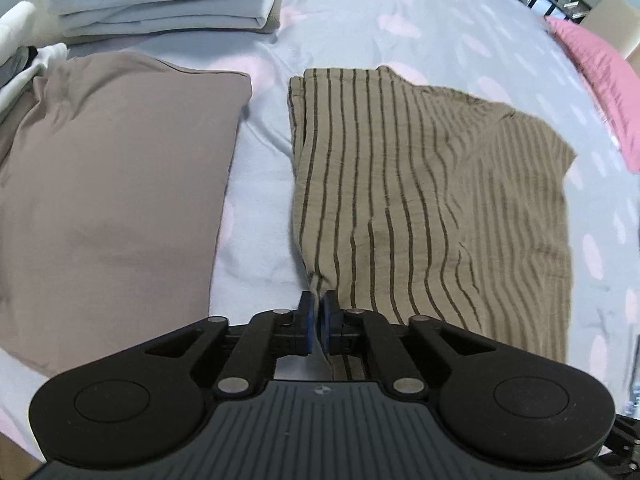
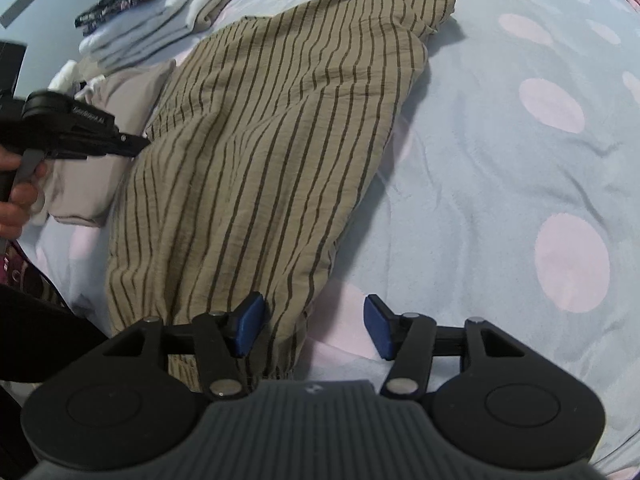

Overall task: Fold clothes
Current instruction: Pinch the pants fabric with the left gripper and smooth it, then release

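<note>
1. At the left of the left wrist view I see a folded taupe garment (image 1: 116, 184) lying flat on the bed (image 1: 260, 160), with a stack of folded grey clothes (image 1: 160, 0) at upper left. If I swing the striped piece that way, I judge it could drag over and rumple them.
2. At bottom centre, my left tool (image 1: 319, 326) pinches a thin edge of the striped garment (image 1: 400, 208) between nearly closed blue pads. So little cloth is caught that I think a pull could slip it free.
3. In the right wrist view, my right tool (image 2: 314, 326) is spread wide at bottom centre, its left pad touching the striped cloth, gripping nothing. Closing here may catch bedsheet too, or miss the hem.
</note>
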`<move>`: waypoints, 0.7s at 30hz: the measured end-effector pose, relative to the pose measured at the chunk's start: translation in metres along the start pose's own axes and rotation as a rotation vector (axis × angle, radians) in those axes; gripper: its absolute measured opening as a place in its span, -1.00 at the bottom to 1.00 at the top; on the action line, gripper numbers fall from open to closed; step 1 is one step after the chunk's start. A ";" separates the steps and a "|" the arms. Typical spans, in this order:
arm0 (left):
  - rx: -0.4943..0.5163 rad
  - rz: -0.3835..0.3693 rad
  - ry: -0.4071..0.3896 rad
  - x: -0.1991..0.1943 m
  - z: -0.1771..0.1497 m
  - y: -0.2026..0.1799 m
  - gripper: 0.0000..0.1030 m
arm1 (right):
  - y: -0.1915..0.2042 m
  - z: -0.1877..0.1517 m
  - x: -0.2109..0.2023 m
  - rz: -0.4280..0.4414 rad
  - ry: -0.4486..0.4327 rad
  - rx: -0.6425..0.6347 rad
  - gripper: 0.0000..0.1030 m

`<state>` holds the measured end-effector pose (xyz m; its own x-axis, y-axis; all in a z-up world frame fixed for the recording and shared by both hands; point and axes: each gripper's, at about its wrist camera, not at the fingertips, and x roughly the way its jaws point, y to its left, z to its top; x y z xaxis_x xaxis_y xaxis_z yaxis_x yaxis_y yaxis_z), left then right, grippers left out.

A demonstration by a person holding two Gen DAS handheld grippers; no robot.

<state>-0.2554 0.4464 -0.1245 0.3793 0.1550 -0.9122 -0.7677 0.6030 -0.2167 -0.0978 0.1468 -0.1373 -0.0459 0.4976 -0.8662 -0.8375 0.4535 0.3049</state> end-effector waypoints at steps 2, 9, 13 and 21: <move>0.013 -0.020 -0.005 -0.010 -0.009 -0.004 -0.51 | -0.002 -0.001 -0.003 0.009 -0.007 0.016 0.14; 0.005 -0.115 0.026 -0.029 -0.063 -0.016 -0.30 | 0.000 -0.010 -0.008 0.038 -0.017 0.015 0.17; -0.019 -0.134 0.062 -0.029 -0.094 -0.019 -0.08 | 0.000 -0.019 -0.007 0.059 -0.006 0.003 0.23; -0.018 -0.094 0.180 -0.008 -0.125 -0.029 -0.12 | 0.003 -0.027 0.003 0.042 0.005 -0.029 0.22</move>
<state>-0.3006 0.3295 -0.1540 0.3527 -0.0451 -0.9346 -0.7426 0.5942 -0.3089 -0.1152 0.1301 -0.1497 -0.0839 0.5115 -0.8552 -0.8500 0.4111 0.3293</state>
